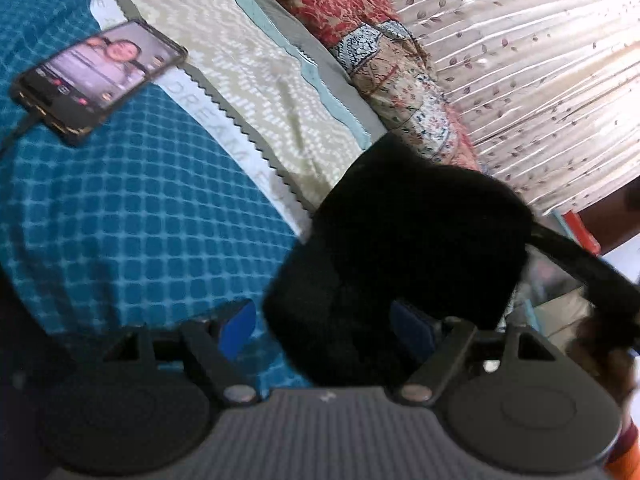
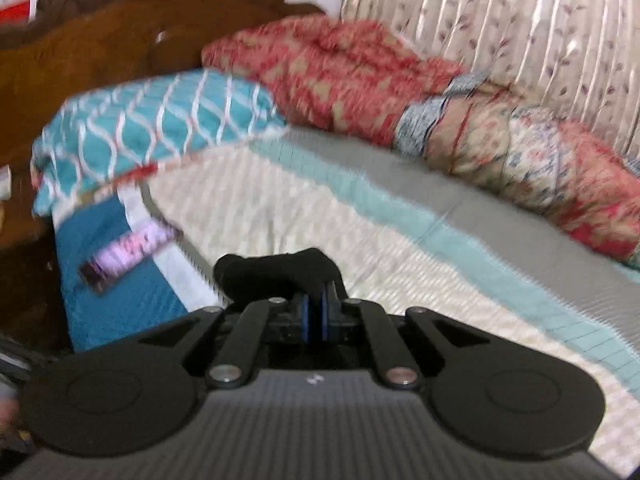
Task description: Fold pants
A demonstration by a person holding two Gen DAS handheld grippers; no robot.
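This is a home bedroom: a bed (image 2: pixel 360 216) with a carved wooden headboard (image 2: pixel 120 32), a pillow (image 2: pixel 160 120), and curtains (image 2: pixel 520 20) behind it.

Pants (image 1: pixel 400 248): black, bunched into a thick dark mass, no detail visible in the fabric. In the left view the bulk sits between the spread fingers (image 1: pixel 240 330), nearer the right-hand one, a strip trailing off right. In the right view a rumpled fold pokes out ahead of the pinched fingers (image 2: pixel 306 314).

"DREAM" printed along white band (image 1: pixel 224 128) of bedsheet; further letters there too blurred to read.
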